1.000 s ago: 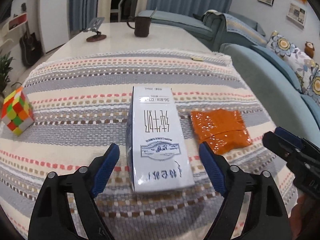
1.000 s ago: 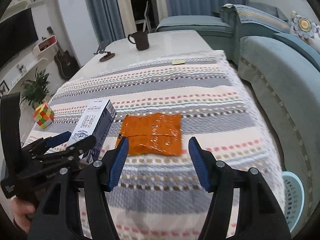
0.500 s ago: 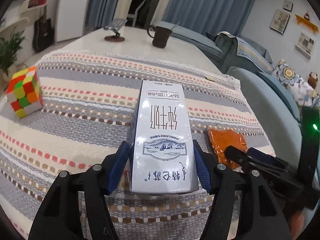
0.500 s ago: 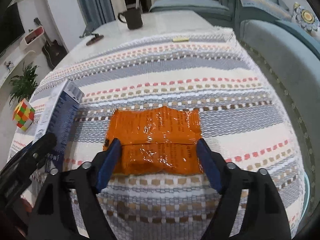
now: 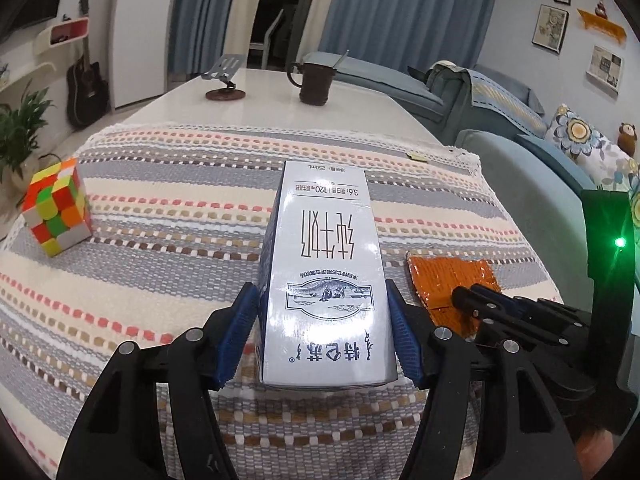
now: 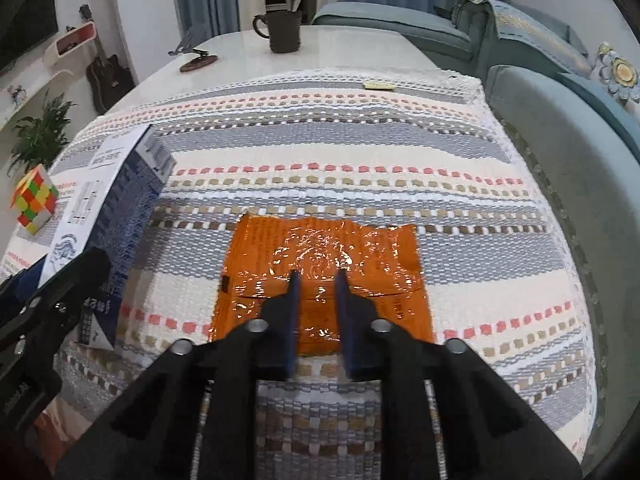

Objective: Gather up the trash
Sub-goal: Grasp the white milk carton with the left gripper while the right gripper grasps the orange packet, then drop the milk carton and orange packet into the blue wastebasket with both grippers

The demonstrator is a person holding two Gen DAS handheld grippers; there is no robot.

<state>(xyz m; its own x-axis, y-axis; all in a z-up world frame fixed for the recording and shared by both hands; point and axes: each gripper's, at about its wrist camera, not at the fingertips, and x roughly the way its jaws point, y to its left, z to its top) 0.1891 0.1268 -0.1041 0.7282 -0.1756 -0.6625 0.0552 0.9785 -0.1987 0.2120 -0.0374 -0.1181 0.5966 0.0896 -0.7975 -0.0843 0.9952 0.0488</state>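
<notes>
Striped woven cloth (image 5: 160, 216) covers the table. At frame centre the left gripper (image 5: 322, 322) clamps a white milk carton (image 5: 326, 280). Right gripper (image 6: 316, 280), its jaws closing, pinches the orange wrapper (image 6: 324, 256) at lower centre. Rubik's cube (image 5: 56, 206) sits far left.

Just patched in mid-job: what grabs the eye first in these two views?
The white milk carton fills the centre of the left view, clamped in the left gripper. On the striped cloth, the right gripper is closing over the shiny orange wrapper. A bright puzzle cube sits far left.
</notes>
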